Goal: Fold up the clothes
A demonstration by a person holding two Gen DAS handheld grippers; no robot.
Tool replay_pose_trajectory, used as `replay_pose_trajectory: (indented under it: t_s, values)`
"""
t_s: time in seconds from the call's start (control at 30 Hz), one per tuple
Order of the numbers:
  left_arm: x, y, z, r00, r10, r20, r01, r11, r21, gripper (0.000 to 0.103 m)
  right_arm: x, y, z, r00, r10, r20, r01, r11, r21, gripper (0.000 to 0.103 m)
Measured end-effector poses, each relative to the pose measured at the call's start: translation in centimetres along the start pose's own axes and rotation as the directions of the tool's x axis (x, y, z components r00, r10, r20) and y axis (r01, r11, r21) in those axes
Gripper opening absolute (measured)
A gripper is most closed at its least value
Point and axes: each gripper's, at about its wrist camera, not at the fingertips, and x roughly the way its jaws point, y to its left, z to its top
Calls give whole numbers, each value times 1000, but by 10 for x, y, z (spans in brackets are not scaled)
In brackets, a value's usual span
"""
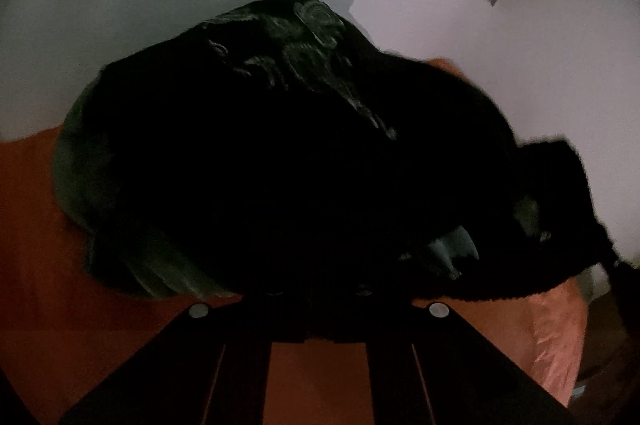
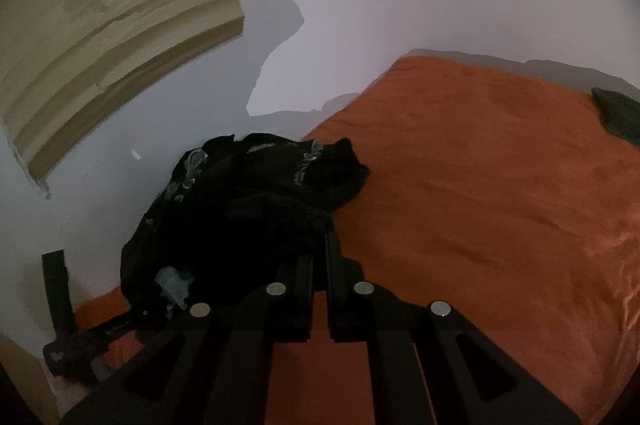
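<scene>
Clearly we have folding left: the dark garment [image 2: 248, 209] lies bunched on the orange bed [image 2: 480, 205], right tool [image 2: 319, 249] clenched at its edge, left tool [image 1: 318, 305] buried, grip untellable.

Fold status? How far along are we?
Nothing looks folded: the black printed garment sits crumpled on the orange bedspread. In hand: the right gripper looks shut on its edge; the left gripper's tips are lost in dark cloth. Left: spreading, all folds.
</scene>
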Motion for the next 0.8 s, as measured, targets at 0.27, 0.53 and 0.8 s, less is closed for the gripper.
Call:
replay_pose_trajectory:
  t_s: [0.27,0.53,0.8]
  values:
    - [-2,12,24,999,-40,23,40,999,-5,5,-10,-19,1,1000,4,4,-4,999,35,4]
    - [10,6,4,998,22,-64,-21,1000,17,6,-4,-23,-10,999,11,-32,-10,1000,28,4]
    - [20,1,7,992,102,-74,-97,994,57,25,-20,-20,-17,996,73,-50,-72,997,23,4]
